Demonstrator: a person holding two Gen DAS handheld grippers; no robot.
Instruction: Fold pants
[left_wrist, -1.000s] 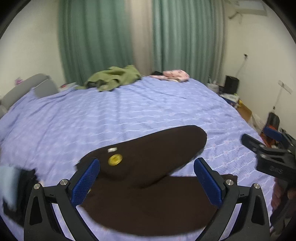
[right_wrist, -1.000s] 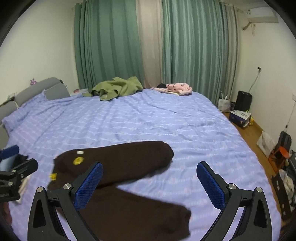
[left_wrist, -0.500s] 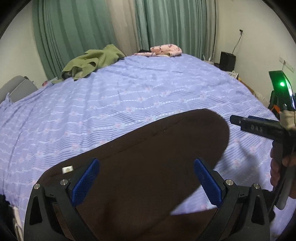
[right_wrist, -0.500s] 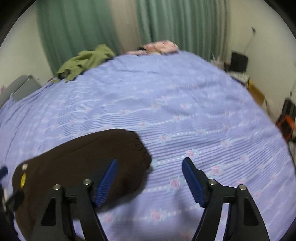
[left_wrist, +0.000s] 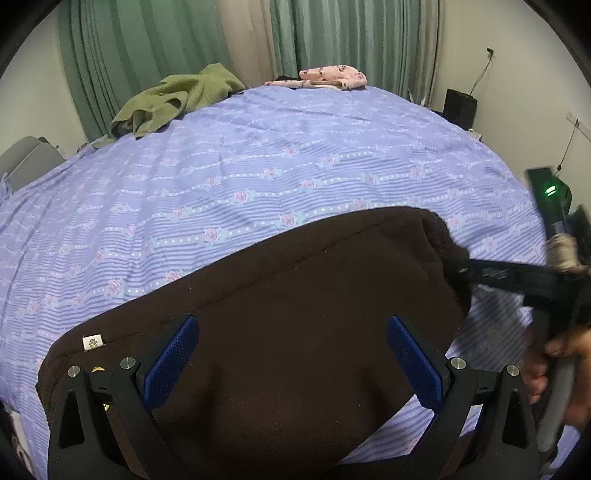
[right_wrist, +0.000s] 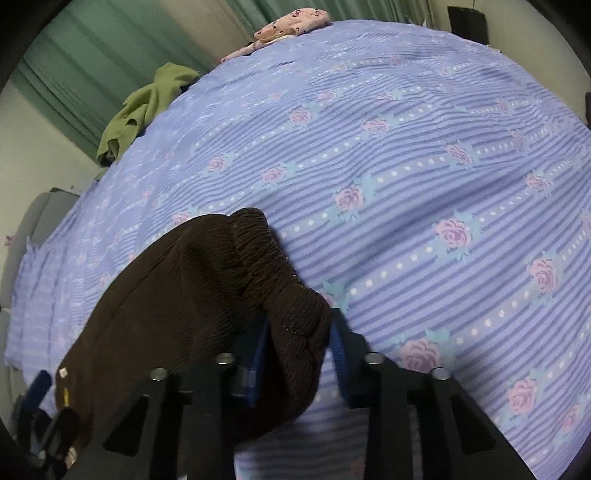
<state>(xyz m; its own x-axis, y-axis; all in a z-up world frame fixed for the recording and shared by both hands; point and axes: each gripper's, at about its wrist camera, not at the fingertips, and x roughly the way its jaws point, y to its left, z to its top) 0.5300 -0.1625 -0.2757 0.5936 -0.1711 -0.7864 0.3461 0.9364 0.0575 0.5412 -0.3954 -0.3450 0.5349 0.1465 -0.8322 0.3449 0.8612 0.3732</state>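
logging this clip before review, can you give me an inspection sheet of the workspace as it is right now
surface: bed with a lilac striped, rose-patterned sheet, lightly rippled
job's things: dark brown pants lying on the sheet; gathered cuff of one leg bunched up
clutter: green garment and pink garment at the far edge of the bed
grippers: left gripper open, over the pants, gripping nothing; right gripper closed on the cuff
cables: cord running down the right wall
surroundings: green curtains behind the bed, grey headboard at left, black box on the floor at right
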